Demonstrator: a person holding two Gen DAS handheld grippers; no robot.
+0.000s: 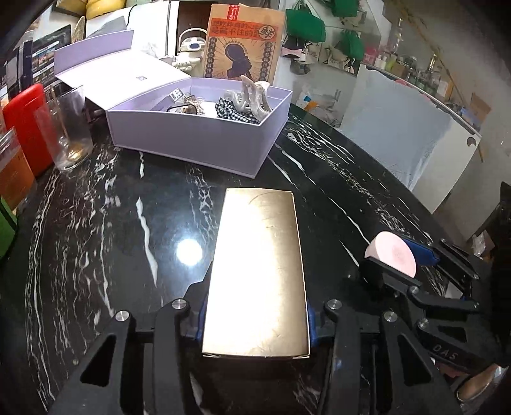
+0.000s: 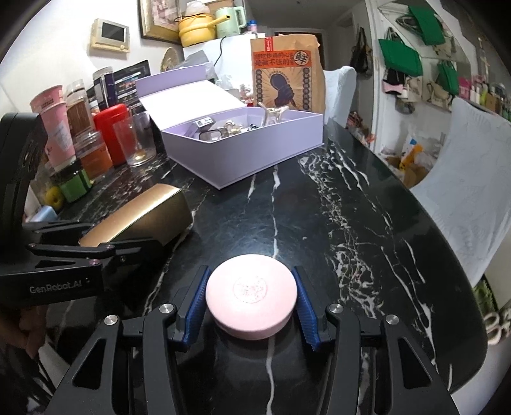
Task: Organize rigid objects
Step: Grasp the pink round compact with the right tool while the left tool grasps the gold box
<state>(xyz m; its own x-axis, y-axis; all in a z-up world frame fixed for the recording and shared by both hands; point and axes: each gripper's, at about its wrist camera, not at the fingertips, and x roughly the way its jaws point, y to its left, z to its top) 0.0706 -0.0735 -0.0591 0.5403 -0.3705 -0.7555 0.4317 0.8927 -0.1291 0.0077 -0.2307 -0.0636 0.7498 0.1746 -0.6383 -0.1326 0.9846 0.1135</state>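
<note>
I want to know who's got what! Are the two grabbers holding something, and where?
The left gripper clamps the long sides of the gold rectangular box. The right gripper has the round pink case between its blue pads; contact is unclear.

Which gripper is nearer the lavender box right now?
Left, I think, narrowly. The left gripper, clamping the gold box, sits almost straight in front of the lavender box; the right gripper, around the pink disc, sits farther back.

a big black table (image 2: 367, 207) with white streaks shines under a bright light. white cloth covers a chair (image 2: 472, 178) beside it. green bags (image 2: 400, 59) hang on the white wall. a yellow pot (image 2: 194, 27) sits up high.
</note>
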